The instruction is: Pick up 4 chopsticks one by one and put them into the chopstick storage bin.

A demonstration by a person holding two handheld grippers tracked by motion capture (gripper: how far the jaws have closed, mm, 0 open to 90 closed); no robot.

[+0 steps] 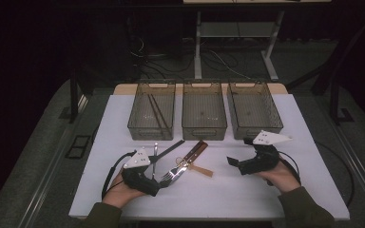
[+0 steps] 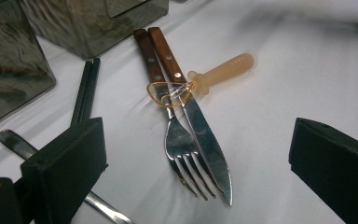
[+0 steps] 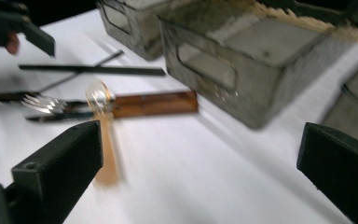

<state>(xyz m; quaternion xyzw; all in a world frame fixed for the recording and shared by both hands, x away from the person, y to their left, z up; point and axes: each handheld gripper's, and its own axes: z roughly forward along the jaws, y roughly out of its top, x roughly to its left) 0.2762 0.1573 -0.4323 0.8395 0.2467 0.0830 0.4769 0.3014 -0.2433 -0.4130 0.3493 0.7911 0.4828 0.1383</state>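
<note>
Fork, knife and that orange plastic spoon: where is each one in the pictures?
fork (image 2: 181,140): left gripper view, on its metal neck above the tines.
knife (image 2: 205,135): left gripper view, mid-blade.
orange plastic spoon (image 2: 226,70): left gripper view, on its translucent handle.

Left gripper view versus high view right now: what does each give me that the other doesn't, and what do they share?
The left gripper view alone resolves the fork's tines, the rivets in the two wooden handles, and the clear spoon's bowl lying across fork and knife where blade meets handle.

The high view alone shows all three bins in a row, the chopsticks inside the left bin, the right gripper apart from the cutlery, and both hands.

Both show the fork and knife side by side, the spoon, the black chopsticks on the table, and the left gripper open.
</note>
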